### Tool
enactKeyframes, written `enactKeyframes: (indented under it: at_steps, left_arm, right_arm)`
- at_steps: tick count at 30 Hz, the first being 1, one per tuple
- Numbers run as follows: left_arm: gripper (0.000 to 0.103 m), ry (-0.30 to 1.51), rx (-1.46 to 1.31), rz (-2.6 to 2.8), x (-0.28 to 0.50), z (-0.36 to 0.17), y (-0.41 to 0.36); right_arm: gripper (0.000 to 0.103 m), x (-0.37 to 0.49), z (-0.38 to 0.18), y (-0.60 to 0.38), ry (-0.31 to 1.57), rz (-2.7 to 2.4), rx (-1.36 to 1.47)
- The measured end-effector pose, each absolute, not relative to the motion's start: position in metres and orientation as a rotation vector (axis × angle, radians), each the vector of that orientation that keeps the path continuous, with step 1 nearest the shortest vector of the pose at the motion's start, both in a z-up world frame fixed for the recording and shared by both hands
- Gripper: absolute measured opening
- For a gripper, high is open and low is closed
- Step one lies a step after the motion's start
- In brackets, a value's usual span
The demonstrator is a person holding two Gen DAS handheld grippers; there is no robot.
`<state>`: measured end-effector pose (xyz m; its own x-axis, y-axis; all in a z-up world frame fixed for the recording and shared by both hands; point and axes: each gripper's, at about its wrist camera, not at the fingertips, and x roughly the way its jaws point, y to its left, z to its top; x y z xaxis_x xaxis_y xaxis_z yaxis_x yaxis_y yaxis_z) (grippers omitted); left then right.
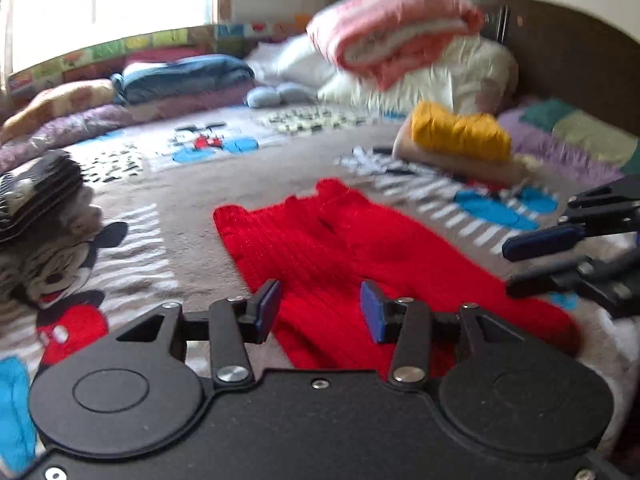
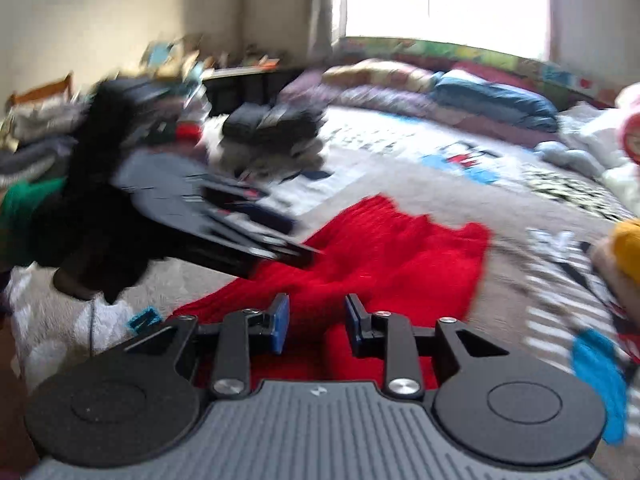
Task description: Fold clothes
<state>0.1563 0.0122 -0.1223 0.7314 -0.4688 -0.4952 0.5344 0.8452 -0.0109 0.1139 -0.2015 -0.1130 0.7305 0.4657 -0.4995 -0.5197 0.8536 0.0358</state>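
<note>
**Red knit garment flat on bed, both grippers parted above it**

Red knit garment [image 1: 352,256] [image 2: 384,256] spread flat on the cartoon-print bedspread [image 1: 208,184] [image 2: 460,184]. Long axis, in the left wrist view, from far left to near right, scalloped end toward the far left. Left gripper [image 1: 320,308] above the near part of the garment, fingers [image 1: 266,306] wide apart, nothing between them, red knit showing through the gap. Right gripper [image 2: 316,322] likewise over the near edge, fingers [image 2: 280,322] apart and holding nothing. Contact with the cloth not discernible in either view; both blurred. Folded mustard sweater [image 1: 460,136] on a beige garment, beyond the far right side, apart from the red one. Dark striped stack [image 1: 36,196] [image 2: 276,120] well off to the left. Bare bedspread around the garment's far end; pillows [image 1: 440,76] and pink blanket [image 1: 392,28] by the headboard [image 1: 572,64].
</note>
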Motion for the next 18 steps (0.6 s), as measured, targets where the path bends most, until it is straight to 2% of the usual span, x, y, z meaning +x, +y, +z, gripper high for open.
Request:
enactKeyframes:
  at_steps: [1,2,5,8,10,15,18]
  left_arm:
    - [0.034,0.491,0.138,-0.565,0.145,-0.121,0.01]
    - [0.033,0.477,0.149,-0.577,0.135,-0.12,0.007]
    - [0.032,0.491,0.21,-0.598,0.119,-0.131,-0.008]
    - [0.032,0.593,0.29,-0.584,0.125,-0.159,-0.021]
    - [0.032,0.574,0.338,-0.575,0.122,-0.173,-0.024]
    - [0.032,0.539,0.273,-0.597,0.105,-0.144,-0.011]
    - [0.042,0.488,0.279,-0.592,0.077,-0.134,0.001]
  right_arm:
    - [0.031,0.107,-0.112,-0.211,0.511,0.519,-0.104]
    - [0.031,0.101,-0.113,-0.22,0.508,0.499,-0.094]
    - [0.031,0.084,-0.118,-0.24,0.502,0.459,-0.056]
    - [0.031,0.066,-0.13,-0.247,0.498,0.435,-0.063]
    - [0.031,0.057,-0.141,-0.246,0.505,0.434,-0.073]
    - [0.031,0.034,-0.158,-0.237,0.494,0.452,-0.162]
    - [0.037,0.015,-0.161,-0.239,0.454,0.461,-0.218]
